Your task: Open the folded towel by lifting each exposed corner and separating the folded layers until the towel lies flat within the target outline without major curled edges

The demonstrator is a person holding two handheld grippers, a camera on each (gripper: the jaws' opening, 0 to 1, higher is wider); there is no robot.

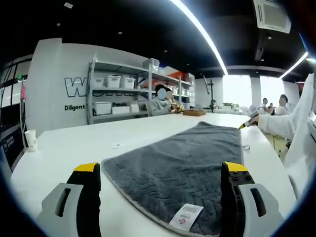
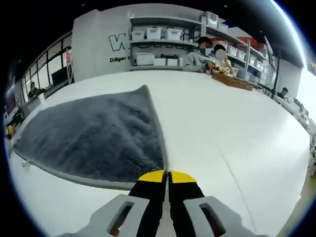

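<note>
My left gripper hangs low over the near edge of the white table, jaws spread wide, nothing between them. Towel lies straight ahead of it, running from the near edge toward the table's middle. Grey, plush, zigzag weave, pale hem, white care label at the near edge between my jaws. Looks thin, soft, floppy and light; it will drape and drag rather than slide stiffly, so I'd pinch the hem at a corner, not the pile. A paper cup sits near the left edge; shelving with bins stands behind. In the left gripper view a white-sleeved arm reaches in over the far right corner of the towel.

In the right gripper view the towel spreads left of my right gripper, coming to a point far off. Those jaws are pressed together, tips at the towel's near hem; can't tell whether they pinch fabric. Mostly flat already, no big curls visible; no outline seen.
</note>
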